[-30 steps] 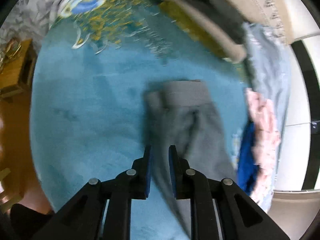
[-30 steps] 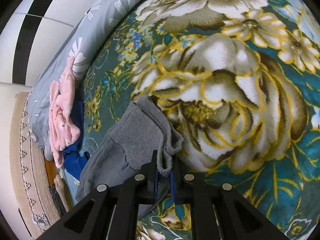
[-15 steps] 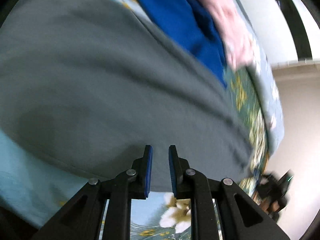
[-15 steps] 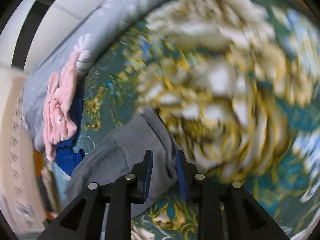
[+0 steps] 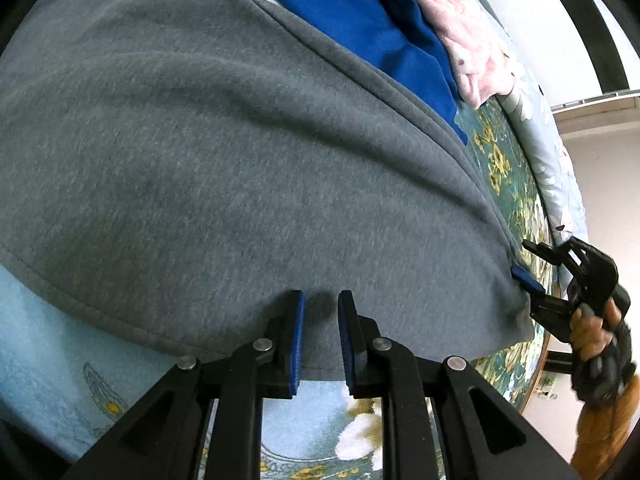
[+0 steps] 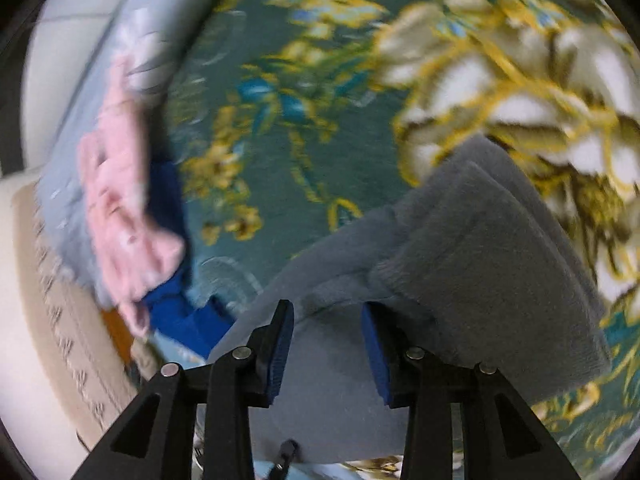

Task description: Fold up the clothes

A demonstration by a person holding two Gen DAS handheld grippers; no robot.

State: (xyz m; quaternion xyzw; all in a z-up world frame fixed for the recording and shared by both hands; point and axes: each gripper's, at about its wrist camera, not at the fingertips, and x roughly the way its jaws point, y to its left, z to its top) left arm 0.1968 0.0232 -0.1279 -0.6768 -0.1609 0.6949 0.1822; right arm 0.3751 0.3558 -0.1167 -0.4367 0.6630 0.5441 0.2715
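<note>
We've got the left tongs (image 5: 319, 338) slightly parted over the grey sweatpants (image 5: 224, 160), right tongs (image 6: 328, 348) opening at 3 o'clock, nothing pinched, so smooth before folding.

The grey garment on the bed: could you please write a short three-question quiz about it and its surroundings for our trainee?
1. True or false: the grey garment lies on a bare wooden floor.
2. Which item lies right beside the grey garment? A) a blue garment B) a shoe C) a book
3. What colour is the cloth that lies partly over the blue garment?

Key: 1 false, it lies on the floral bedspread; 2 A; 3 pink, the pink cloth.
</note>
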